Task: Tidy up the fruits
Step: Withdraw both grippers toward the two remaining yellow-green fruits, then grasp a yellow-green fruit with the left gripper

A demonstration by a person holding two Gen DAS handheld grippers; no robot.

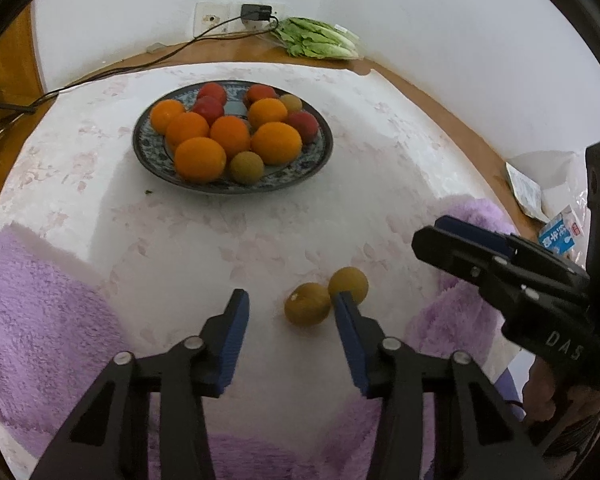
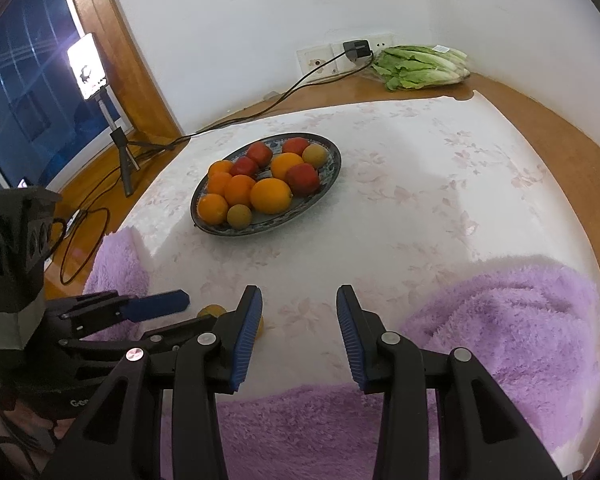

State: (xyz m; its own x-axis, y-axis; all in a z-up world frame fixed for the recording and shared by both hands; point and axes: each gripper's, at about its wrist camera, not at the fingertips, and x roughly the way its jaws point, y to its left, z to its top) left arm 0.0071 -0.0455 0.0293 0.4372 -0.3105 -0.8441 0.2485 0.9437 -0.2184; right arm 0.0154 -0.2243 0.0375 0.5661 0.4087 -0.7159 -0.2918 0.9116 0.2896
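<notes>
On the white flowered cloth lie two small yellow-brown fruits. One fruit (image 1: 307,309) sits between the fingers of my left gripper (image 1: 290,300), close to the right finger, and the pads do not press on it. The other fruit (image 1: 349,283) lies just beyond that fingertip, touching the first. The left gripper is open. My right gripper (image 2: 298,298) is open too and holds nothing; it hovers to the right of the fruits (image 1: 432,232). Further back stands a blue patterned plate (image 1: 324,148) (image 2: 336,164) with several oranges (image 1: 199,159), red fruits (image 1: 302,125) and small brownish ones.
Fluffy purple cloth (image 2: 500,320) (image 1: 32,312) lies at the near edge on both sides. Bagged lettuce (image 1: 320,38), a wall socket with a plugged charger (image 1: 256,12) and its cable are at the back. A milk carton (image 1: 560,232) sits right. A lamp on a tripod (image 2: 86,66) stands left.
</notes>
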